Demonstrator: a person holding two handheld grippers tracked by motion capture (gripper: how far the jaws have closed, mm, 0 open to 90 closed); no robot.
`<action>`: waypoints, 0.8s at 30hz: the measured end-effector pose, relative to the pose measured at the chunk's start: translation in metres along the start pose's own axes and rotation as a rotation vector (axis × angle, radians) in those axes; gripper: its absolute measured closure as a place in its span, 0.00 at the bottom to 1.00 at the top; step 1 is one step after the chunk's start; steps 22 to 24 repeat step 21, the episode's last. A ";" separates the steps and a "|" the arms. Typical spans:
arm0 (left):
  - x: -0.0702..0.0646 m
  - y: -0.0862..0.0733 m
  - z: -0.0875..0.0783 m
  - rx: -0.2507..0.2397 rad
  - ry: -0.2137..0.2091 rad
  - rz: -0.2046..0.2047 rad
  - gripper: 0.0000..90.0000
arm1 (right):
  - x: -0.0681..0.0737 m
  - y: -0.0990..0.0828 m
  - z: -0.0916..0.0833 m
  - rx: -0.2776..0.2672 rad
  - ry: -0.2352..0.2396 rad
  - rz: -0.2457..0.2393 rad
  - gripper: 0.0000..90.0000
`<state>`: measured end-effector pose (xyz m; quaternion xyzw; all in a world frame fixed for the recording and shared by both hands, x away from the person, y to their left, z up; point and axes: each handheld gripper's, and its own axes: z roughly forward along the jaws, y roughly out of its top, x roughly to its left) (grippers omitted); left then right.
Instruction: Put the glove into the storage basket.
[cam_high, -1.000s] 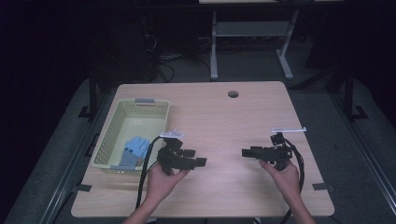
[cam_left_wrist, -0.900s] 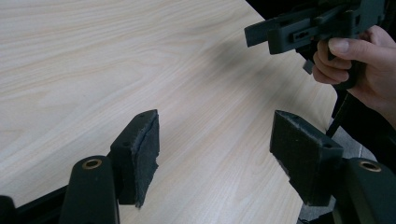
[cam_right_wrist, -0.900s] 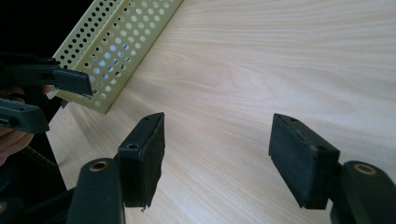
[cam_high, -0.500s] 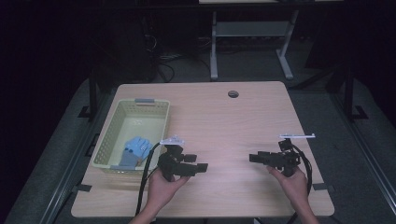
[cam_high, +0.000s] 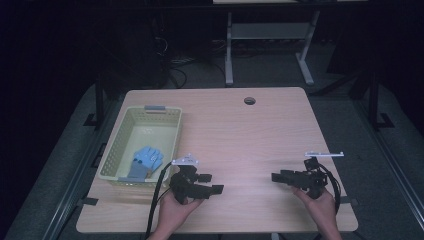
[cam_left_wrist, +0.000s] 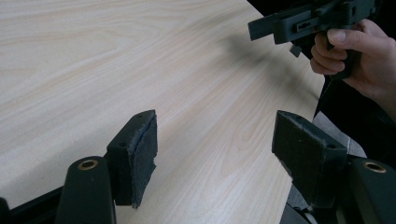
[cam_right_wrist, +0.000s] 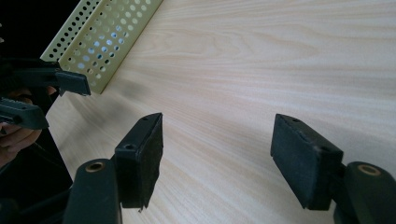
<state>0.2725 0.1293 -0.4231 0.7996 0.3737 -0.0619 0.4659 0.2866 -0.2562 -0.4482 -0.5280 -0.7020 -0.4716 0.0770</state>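
high view: the left tongs (cam_high: 216, 189) and the right tongs (cam_high: 276, 177) are held low over the desk (cam_high: 240, 130) near its near edge, each in one hand, their tips turned toward each other with a stretch of bare desk top between them. the left tongs sit toward the near left corner, just beside the near right corner of the pale yellow basket (cam_high: 170, 131); the right tongs sit toward the near right corner, close to the right edge.

left gripper view: the jaws of the left tongs (cam_left_wrist: 215, 144) stand wide apart, released, with nothing between the dark pads (cam_left_wrist: 142, 156) but wood grain; they touch no object. the right tongs appear at upper right in a person's hand (cam_left_wrist: 355, 56).

right gripper view: the right tongs (cam_right_wrist: 217, 147) are likewise spread wide and empty, holding nothing. the perforated wall of the basket lies at upper left.

the blue glove (cam_high: 145, 161) lies inside the basket, at its near end by the desk's left edge, near the left tongs but apart from them.
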 end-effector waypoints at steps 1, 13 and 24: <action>0.000 -0.001 0.000 0.000 0.001 0.000 0.34 | 0.000 -0.001 -0.001 -0.003 0.001 -0.005 0.37; -0.002 -0.021 -0.005 -0.043 0.000 0.024 0.34 | 0.004 -0.015 -0.006 -0.025 0.015 -0.020 0.35; -0.005 -0.030 -0.004 -0.033 -0.006 0.053 0.34 | 0.007 -0.018 -0.003 -0.028 0.033 -0.034 0.33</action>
